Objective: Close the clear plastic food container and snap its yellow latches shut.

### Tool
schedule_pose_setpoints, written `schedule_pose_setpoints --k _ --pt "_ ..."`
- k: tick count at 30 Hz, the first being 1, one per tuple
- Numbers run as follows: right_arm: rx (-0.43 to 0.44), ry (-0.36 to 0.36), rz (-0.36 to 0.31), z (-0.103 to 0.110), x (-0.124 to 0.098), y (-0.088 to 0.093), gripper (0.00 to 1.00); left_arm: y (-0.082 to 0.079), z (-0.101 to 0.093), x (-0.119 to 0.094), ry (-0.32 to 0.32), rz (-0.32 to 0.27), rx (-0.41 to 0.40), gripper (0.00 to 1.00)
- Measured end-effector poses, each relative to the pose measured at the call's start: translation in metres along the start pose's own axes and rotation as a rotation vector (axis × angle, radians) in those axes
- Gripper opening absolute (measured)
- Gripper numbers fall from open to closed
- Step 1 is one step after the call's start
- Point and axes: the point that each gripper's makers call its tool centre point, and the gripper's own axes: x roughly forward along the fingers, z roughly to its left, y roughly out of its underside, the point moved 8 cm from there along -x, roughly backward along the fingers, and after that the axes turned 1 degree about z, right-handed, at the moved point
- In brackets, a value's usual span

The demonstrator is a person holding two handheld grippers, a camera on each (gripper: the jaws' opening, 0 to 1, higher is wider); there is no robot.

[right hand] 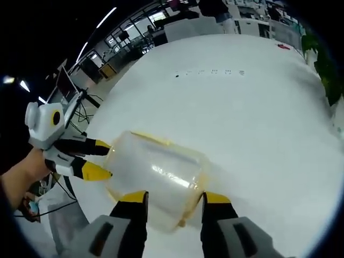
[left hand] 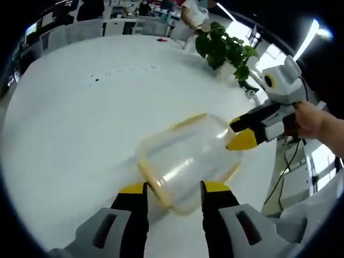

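Here we are over the white table (left hand: pixel 64 140), and the clear plastic food container (left hand: pixel 185 158) lies tipped on its side between the 2 tools, its yellow-trimmed rim turned toward the left gripper (left hand: pixel 173 189). In the left gripper view, that tool's own yellow-tipped jaws stand apart, 1 to each side of the container's near edge, and it is hard to tell whether they touch it at all; it reads as bracing, a stop to keep the tub from sliding. From the right of that view comes the right gripper (left hand: pixel 236 134), a hand (left hand: pixel 309 119) behind it, its jaws spread with the lower yellow tip pressed at the container's far end. Switch to the right gripper view and it is mirrored: the container (right hand: pixel 156 174) sits just ahead of those parted jaws, while the left gripper (right hand: pixel 102 159) reaches in from the left, tips against the tub's side. So the tub is pinned from both ends, probably to steady and right it before any latch gets pushed. The yellow latches are too blurred through the plastic to say whether any is snapped. A potted plant (left hand: pixel 223 47) stands well apart at the table's far edge.
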Motion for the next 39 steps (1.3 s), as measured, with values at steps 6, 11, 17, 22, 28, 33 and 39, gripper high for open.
schedule_pose_setpoints --k 6,11,17,22,28,33,39 --pt "-0.013 -0.006 0.0 0.003 -0.006 -0.004 0.35 -0.003 -0.002 -0.004 -0.005 -0.012 0.021 0.44" --pt "-0.083 -0.004 0.014 0.006 -0.007 -0.004 0.38 -0.005 -0.003 -0.008 -0.007 -0.026 0.003 0.43" --pt "-0.136 -0.007 0.028 0.009 -0.012 -0.01 0.42 -0.004 -0.005 -0.013 -0.021 -0.011 0.047 0.4" --pt "-0.2 -0.001 0.042 0.008 -0.017 -0.016 0.39 -0.008 -0.002 -0.019 -0.046 -0.013 0.117 0.4" --pt "-0.272 -0.013 0.04 0.011 -0.02 -0.021 0.35 -0.011 0.001 -0.026 -0.055 0.003 0.181 0.41" --pt "-0.418 0.028 0.094 0.011 -0.02 -0.024 0.34 -0.014 0.0 -0.029 -0.055 0.011 0.224 0.4" --pt "-0.492 0.007 0.118 0.019 -0.019 -0.029 0.3 -0.016 -0.008 -0.027 -0.027 0.016 0.261 0.38"
